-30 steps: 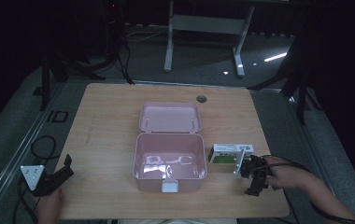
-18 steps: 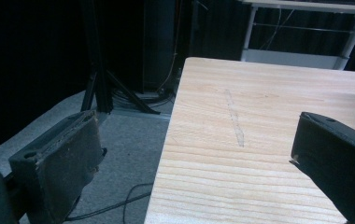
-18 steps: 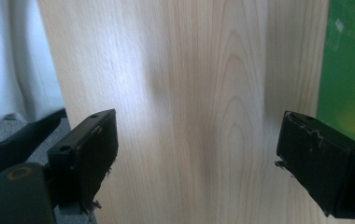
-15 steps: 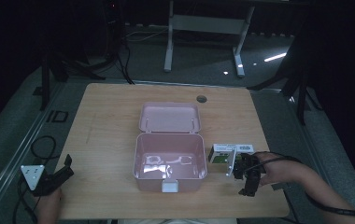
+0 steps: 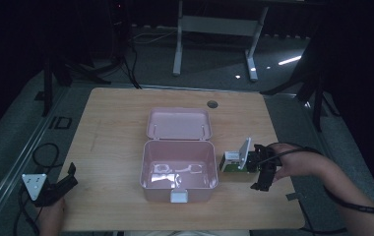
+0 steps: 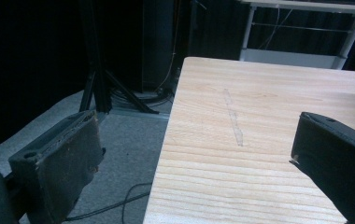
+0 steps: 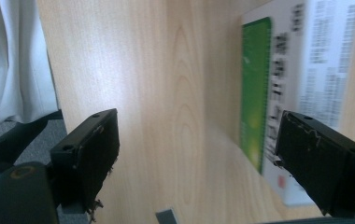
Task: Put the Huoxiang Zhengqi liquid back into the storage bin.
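The tabletop (image 5: 116,128) is pale wood with rounded corners, set in a dark room on grey carpet; black stand legs and loose cables crowd the floor at the left, and a white frame (image 5: 214,29) stands beyond the far edge. At the near left corner the left gripper (image 5: 59,186) rests partly over the tabletop's edge, its jaws spread wide with nothing between them. In the left gripper view a faint scratch (image 6: 233,119) runs along the grain ahead of it. In the middle sits a pink box (image 5: 179,169), its lid (image 5: 178,124) folded back flat toward the far side. A small dark round cap (image 5: 212,104) lies near the far edge. Just right of the pink box, a green-and-white carton (image 5: 234,161) lies tilted up on edge. The right gripper (image 5: 264,169) is just beside the carton, jaws apart and not clamped on it.
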The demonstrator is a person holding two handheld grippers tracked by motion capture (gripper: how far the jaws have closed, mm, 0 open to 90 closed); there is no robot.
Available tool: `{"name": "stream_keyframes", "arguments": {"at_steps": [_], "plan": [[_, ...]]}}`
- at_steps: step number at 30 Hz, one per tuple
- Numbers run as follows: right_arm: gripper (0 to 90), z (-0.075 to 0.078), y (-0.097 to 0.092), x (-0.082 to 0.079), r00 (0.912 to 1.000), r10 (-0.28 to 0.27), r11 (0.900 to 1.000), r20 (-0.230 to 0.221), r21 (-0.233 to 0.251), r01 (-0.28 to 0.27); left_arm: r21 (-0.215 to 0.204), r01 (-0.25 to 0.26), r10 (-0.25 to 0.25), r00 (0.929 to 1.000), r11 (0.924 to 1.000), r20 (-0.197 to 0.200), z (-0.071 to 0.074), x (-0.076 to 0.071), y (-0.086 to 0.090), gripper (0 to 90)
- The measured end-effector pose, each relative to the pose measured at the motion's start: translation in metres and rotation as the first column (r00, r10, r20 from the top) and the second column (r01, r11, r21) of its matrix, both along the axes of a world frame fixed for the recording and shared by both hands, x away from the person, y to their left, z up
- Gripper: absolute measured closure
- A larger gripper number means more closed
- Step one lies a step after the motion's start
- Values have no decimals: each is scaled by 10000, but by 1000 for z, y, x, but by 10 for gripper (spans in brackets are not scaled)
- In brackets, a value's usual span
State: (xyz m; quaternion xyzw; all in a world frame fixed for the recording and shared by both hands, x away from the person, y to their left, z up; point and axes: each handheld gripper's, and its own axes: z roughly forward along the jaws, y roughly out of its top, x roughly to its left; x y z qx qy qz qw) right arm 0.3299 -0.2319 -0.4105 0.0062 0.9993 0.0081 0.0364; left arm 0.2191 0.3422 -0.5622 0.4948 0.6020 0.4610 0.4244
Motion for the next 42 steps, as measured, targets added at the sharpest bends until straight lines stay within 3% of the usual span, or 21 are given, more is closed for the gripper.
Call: {"name": "stream_keyframes", "arguments": {"at_steps": [10, 13, 16, 23, 28, 42], "plan": [[160, 20, -1, 24, 9998, -105, 9999, 184, 30, 105, -14, 34, -34, 10000, 10000, 0, 0, 0, 0, 21], [203, 22, -1, 32, 9991, -129, 9999, 397, 54, 127, -22, 38, -38, 10000, 10000, 0, 0, 0, 0, 21], [242, 22, 0, 40, 9993, -195, 9997, 327, 123, 191, 6, 44, -44, 10000, 10000, -21, 0, 0, 0, 21], [332, 6, 0, 59, 9995, -152, 9991, 278, -393, 163, 5, 65, -65, 10000, 10000, -20, 0, 0, 0, 21], [397, -6, 0, 71, 9993, -361, 9985, 35, -407, 362, 12, 75, -75, 10000, 10000, -24, 0, 1, 0, 21], [497, -30, 6, 82, 9991, -282, 9976, -326, -646, 260, 77, 96, -95, 9999, 9999, -80, 0, 1, -1, 21]]}}
